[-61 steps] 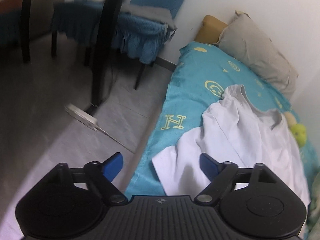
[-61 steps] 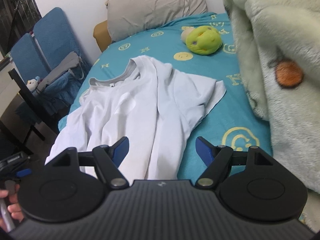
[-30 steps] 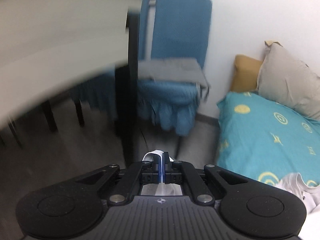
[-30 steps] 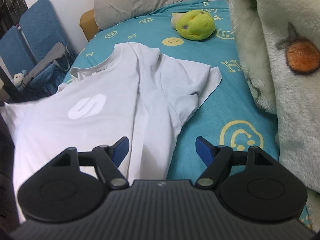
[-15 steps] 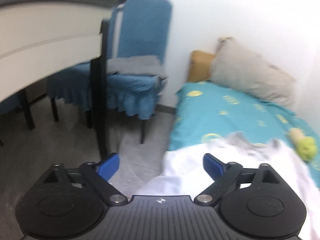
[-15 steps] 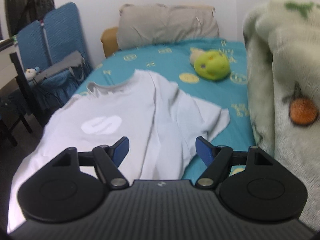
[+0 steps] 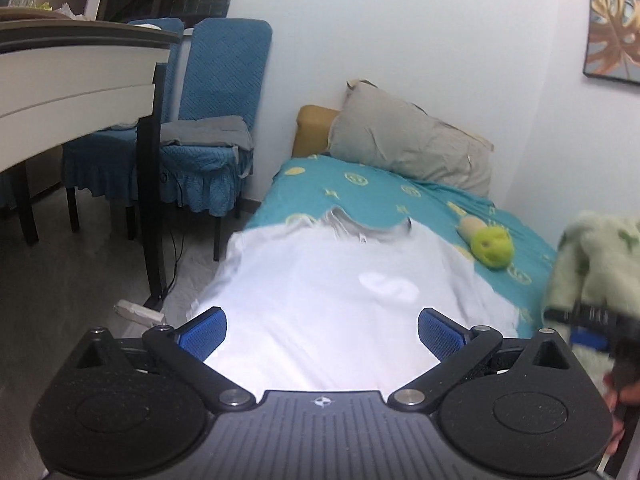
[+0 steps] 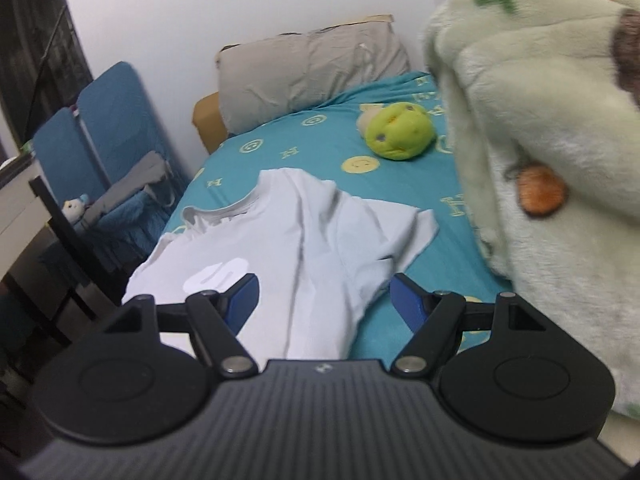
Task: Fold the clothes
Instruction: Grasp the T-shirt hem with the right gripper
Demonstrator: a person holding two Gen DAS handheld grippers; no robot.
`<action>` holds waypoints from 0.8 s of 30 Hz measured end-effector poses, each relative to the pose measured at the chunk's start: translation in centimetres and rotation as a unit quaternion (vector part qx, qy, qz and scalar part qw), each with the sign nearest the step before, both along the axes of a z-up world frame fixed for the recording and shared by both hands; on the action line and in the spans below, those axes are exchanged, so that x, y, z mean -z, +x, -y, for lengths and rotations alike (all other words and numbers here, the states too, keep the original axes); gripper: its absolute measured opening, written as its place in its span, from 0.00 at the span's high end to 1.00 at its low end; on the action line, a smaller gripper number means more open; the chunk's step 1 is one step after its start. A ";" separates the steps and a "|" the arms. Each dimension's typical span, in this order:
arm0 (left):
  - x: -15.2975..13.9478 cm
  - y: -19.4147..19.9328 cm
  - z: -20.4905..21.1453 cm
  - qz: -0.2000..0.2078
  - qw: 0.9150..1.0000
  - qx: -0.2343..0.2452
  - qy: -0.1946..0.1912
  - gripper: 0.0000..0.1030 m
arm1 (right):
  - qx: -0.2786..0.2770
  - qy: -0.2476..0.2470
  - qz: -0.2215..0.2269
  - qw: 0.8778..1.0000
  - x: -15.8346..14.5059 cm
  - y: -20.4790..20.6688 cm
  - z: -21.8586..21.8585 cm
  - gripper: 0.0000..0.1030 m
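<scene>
A white T-shirt (image 7: 320, 292) with a pale logo lies spread on the teal bed sheet (image 7: 384, 192), collar toward the pillow and its near side reaching the bed's left edge. It also shows in the right wrist view (image 8: 288, 248), wrinkled, one sleeve out to the right. My left gripper (image 7: 322, 332) is open and empty just above the shirt's near hem. My right gripper (image 8: 324, 300) is open and empty over the shirt's lower right part. The right gripper shows blurred at the far right of the left wrist view (image 7: 588, 324).
A grey pillow (image 7: 408, 144) lies at the bed head. A green plush toy (image 8: 400, 132) sits on the sheet beyond the shirt. A fluffy pale blanket (image 8: 540, 160) is heaped on the right. Blue chairs (image 7: 216, 120) and a white table (image 7: 72, 80) stand left.
My left gripper was shut on the shirt's edge and lifted it out left, then opened and let go. The shirt now lies spread flatter. The right gripper stayed open.
</scene>
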State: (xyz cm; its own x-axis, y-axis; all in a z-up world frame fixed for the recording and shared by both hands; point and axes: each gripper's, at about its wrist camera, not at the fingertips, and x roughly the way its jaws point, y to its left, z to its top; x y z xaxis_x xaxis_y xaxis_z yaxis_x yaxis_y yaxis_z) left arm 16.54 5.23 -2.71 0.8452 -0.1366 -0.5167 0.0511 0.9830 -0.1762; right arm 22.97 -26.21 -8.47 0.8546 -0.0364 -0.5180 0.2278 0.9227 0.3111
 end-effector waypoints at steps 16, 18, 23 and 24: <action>2.5 3.5 -2.7 -0.028 0.999 -0.006 -0.030 0.00 | -0.154 -0.012 -0.213 0.965 4.0 -4.6 -5.3 0.50; 2.3 3.8 -3.1 -0.028 0.999 -0.003 -0.039 0.00 | -0.182 -0.028 -0.237 0.954 3.9 -5.7 -7.0 0.50; 2.4 3.8 -4.1 -0.035 0.998 -0.008 -0.051 0.00 | -0.249 -0.067 -0.301 0.918 4.7 -7.1 -10.8 0.51; 2.4 3.8 -4.3 -0.038 0.998 -0.012 -0.052 0.00 | -0.256 -0.084 -0.310 0.912 5.0 -7.2 -11.3 0.51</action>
State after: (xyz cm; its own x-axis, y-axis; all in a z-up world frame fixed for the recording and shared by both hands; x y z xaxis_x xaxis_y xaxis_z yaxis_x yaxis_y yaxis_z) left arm 20.38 9.54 -5.13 0.8081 -0.1728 -0.5631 0.0110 0.9602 -0.2790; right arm 15.81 -14.91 -13.44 0.3261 0.1621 -0.9313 -0.1623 0.9802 0.1138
